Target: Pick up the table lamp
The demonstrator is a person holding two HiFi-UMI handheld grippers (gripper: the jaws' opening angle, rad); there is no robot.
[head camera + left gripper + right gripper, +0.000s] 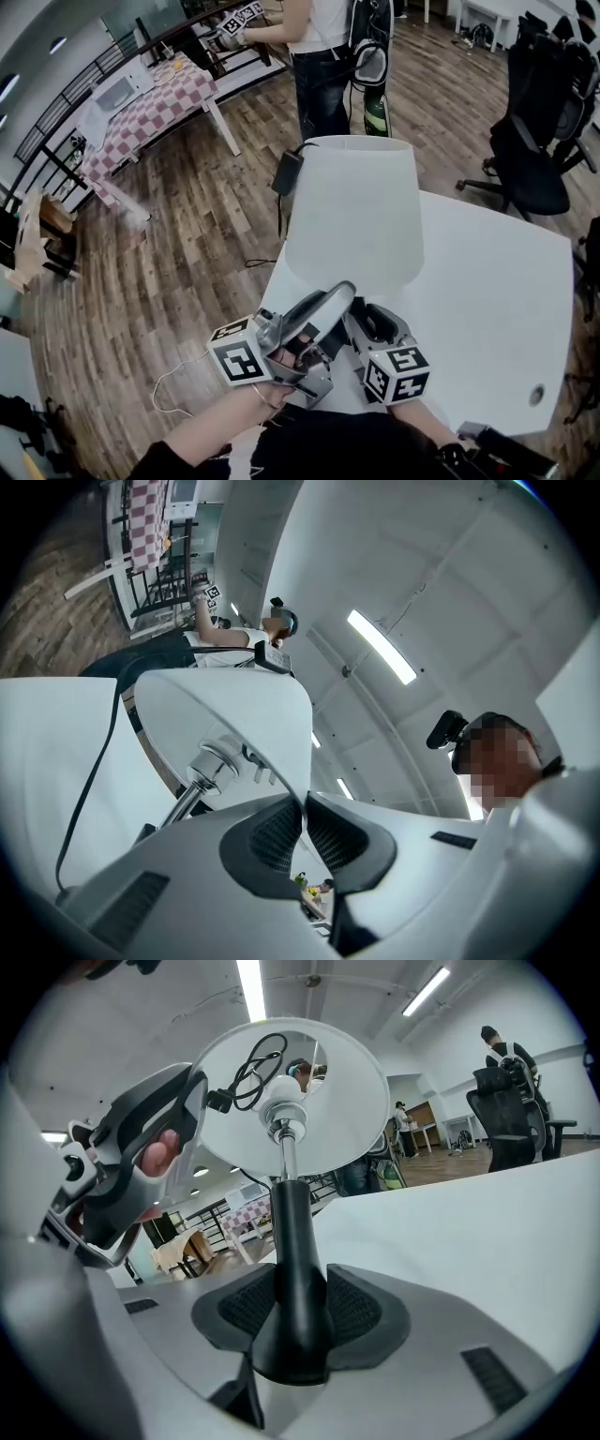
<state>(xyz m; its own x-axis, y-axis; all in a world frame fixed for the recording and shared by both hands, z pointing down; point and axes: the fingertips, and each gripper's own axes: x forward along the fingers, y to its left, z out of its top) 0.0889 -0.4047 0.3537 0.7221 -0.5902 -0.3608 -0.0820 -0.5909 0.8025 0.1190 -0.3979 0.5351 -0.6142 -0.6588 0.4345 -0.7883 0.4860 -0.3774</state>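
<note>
A table lamp with a white shade [352, 211] stands on the white table [487, 309]. My left gripper [339, 298] reaches up to the shade's lower rim. In the left gripper view its pads [281, 834] pinch the thin edge of the shade [234, 724], and the metal socket [217, 759] shows inside. My right gripper [367, 323] sits low beside it. In the right gripper view the black stem [295, 1241] stands between the right gripper's [298, 1309] two pads and touches both, with the shade's underside [328, 1119] above it. The lamp's base is hidden.
A person [323, 66] stands beyond the table's far edge. Near them a black adapter [287, 172] hangs with its cord. Black office chairs [530, 141] are at the right, a checkered table [150, 108] at the far left on the wood floor.
</note>
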